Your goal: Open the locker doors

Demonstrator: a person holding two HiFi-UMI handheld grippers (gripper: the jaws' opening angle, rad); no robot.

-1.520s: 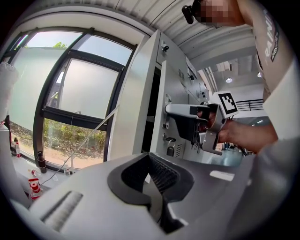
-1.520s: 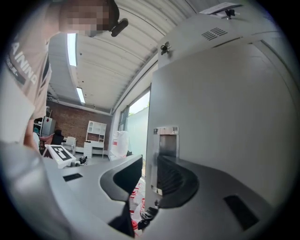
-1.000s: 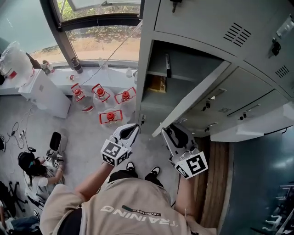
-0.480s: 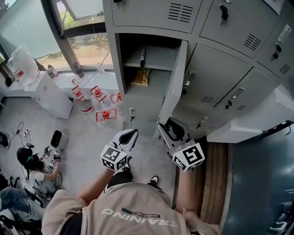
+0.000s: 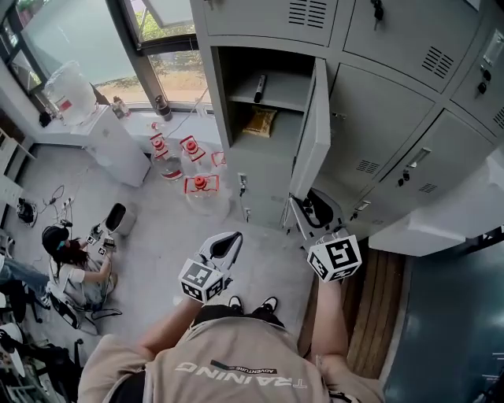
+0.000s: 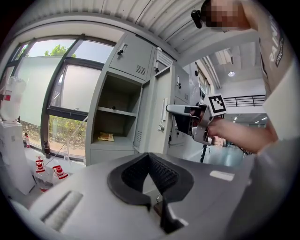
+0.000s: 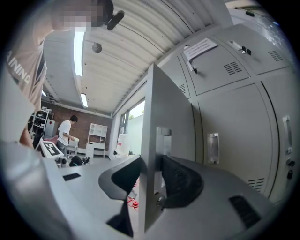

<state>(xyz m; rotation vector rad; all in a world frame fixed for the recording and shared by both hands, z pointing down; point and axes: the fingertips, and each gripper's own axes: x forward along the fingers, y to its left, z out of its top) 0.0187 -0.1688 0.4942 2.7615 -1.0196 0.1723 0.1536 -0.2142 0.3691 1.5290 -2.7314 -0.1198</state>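
Locker door point(image 5: 314, 134) swung wider, right tongs point(image 7: 150, 180) clamping it.

dark shelf item point(image 5: 259, 88) too small to identify, yellow packet point(image 5: 258, 120) print unreadable, upper lockers point(image 5: 315, 16) cropped at top edge

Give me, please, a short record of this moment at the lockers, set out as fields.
right gripper: shut on the edge of the locker door
left gripper: shut, empty, clear of the door
locker door: standing open
inside: dark object on the shelf, yellowish packet below it
floor: red-capped bottles
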